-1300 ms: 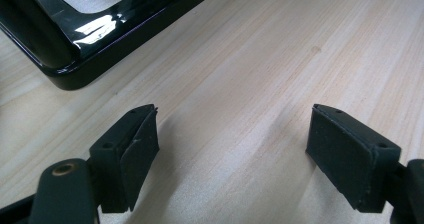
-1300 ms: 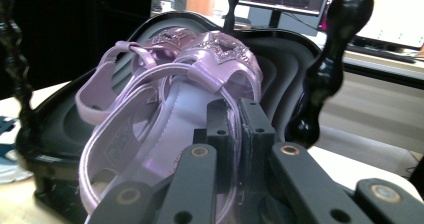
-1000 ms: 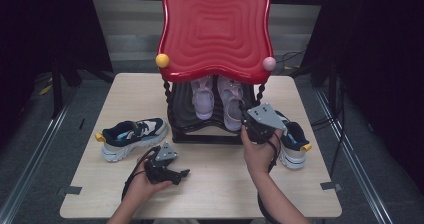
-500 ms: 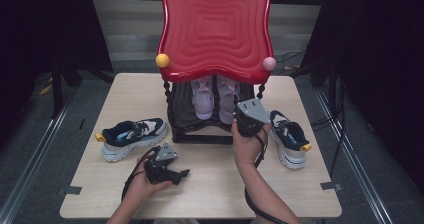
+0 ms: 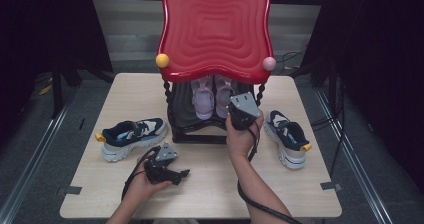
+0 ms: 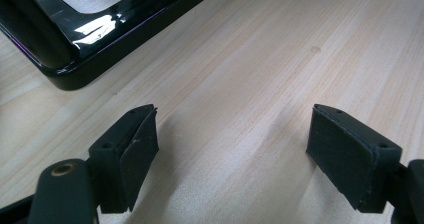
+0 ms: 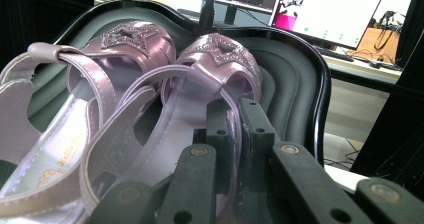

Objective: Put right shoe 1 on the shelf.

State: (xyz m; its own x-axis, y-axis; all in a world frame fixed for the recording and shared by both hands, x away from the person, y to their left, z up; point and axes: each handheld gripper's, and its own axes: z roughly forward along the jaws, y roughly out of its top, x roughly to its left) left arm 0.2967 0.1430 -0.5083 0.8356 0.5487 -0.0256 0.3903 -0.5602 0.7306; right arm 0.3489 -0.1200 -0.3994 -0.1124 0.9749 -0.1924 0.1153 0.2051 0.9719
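Observation:
Two lilac sandals, one on the left [image 5: 202, 96] and one on the right [image 5: 223, 90], stand side by side on the black lower shelf [image 5: 182, 115] of a red-topped rack [image 5: 215, 29]. My right gripper [image 5: 233, 104] reaches into the shelf. In the right gripper view it [image 7: 235, 119] is shut on the heel strap of the right sandal [image 7: 210, 59], with the left sandal [image 7: 125, 44] beside it. My left gripper [image 5: 182, 174] rests low over the table in front of the rack. In its own view it [image 6: 232, 129] is open with bare wood between the jaws.
A navy and white sneaker [image 5: 132, 136] lies left of the rack, and its mate [image 5: 287, 136] lies to the right. The rack's glossy black base [image 6: 90, 39] sits just ahead of the left gripper. A yellow knob [image 5: 162, 60] and a pink knob [image 5: 269, 63] stick out from the red top.
My right gripper has moved left, away from the right sneaker and into the rack's shelf at the sandals. The left gripper has stayed put.

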